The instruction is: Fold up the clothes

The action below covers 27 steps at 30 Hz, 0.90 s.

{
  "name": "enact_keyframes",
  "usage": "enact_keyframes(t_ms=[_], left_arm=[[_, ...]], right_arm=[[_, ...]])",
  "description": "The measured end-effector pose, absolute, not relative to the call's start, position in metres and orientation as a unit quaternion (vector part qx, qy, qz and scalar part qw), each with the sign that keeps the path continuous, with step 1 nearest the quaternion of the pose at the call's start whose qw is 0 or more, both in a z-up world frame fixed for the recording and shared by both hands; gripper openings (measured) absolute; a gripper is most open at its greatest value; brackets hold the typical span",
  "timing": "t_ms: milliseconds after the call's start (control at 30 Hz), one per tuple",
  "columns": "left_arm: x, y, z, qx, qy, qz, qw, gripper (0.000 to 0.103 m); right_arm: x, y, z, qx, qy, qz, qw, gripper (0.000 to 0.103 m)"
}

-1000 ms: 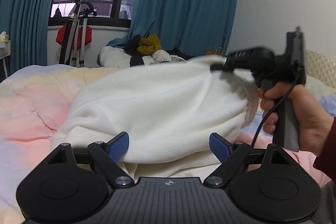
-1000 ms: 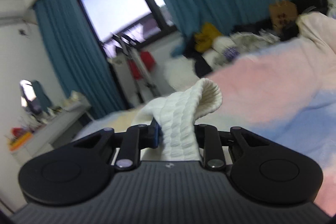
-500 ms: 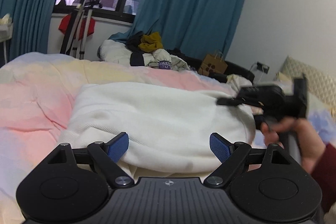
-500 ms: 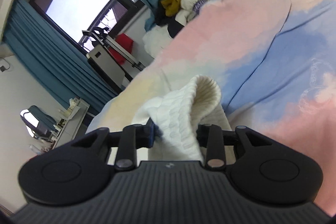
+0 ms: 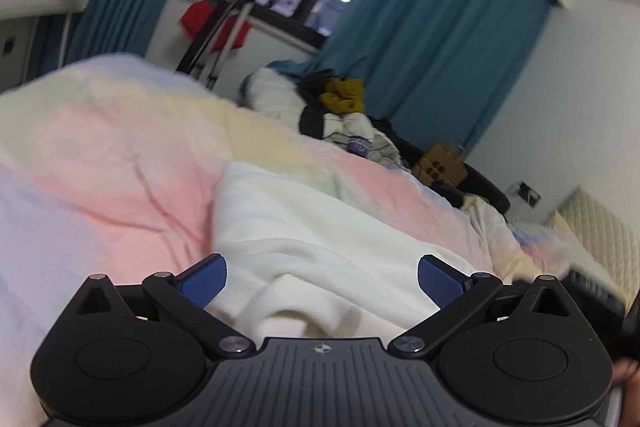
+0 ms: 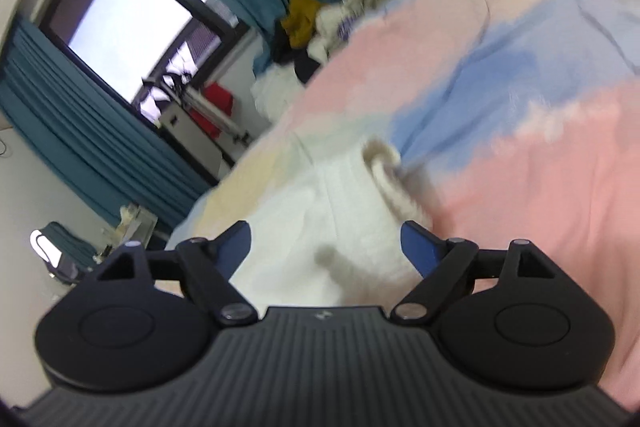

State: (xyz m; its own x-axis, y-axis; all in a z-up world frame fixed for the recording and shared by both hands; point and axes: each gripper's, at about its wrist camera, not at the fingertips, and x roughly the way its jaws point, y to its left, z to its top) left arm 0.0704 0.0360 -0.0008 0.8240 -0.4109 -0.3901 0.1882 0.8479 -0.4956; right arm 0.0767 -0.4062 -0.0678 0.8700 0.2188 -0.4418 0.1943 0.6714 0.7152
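The left tongs (image 5: 322,277) are opening wide with nothing gripped; a white sweater (image 5: 320,227) lies on the bed (image 5: 100,163) just beyond and partly between the blue pads (image 5: 202,281), which do not press on it. Farther right, the right tongs (image 6: 326,247) are also opening, their pads clear of the same sweater (image 6: 320,195), whose ribbed cuff (image 6: 384,167) curls up at its far right edge on the pink and blue cover. One sweater is being folded, two tongs are at work, and one heap of unfolded clothes (image 5: 340,107) waits at the far side of the bed, near the teal curtains (image 5: 440,47). The likely trouble from here: the thick knit, now let go, may spring back and undo the fold, since the cuff already stands up rather than lying flat. The soft, uneven bed could also let a layer slide or bunch. Both views are blurred, so a hasty re-grip might catch only one layer, or snag the cover along with the sweater.
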Motion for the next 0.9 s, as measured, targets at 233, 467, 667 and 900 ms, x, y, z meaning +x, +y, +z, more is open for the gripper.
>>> enact_keyframes(t_ms=[233,467,667,900], left_arm=[[0.097,0.065,-0.026,-0.293,0.305,-0.144,0.894,0.103],[0.12,0.081,-0.056,-0.343,0.335,-0.135,0.867,0.103],[0.128,0.093,-0.074,-0.362,0.351,-0.137,0.853,0.103],[0.12,0.107,-0.093,-0.346,0.379,-0.095,0.853,0.103]], right_arm=[[0.094,-0.4,-0.095,0.41,0.323,-0.014,0.853,0.085],[0.133,-0.403,-0.134,0.454,0.367,0.005,0.812,0.085],[0.144,-0.392,-0.135,0.466,0.36,0.065,0.805,0.094],[0.126,-0.398,-0.117,0.542,0.266,0.145,0.784,0.094]])
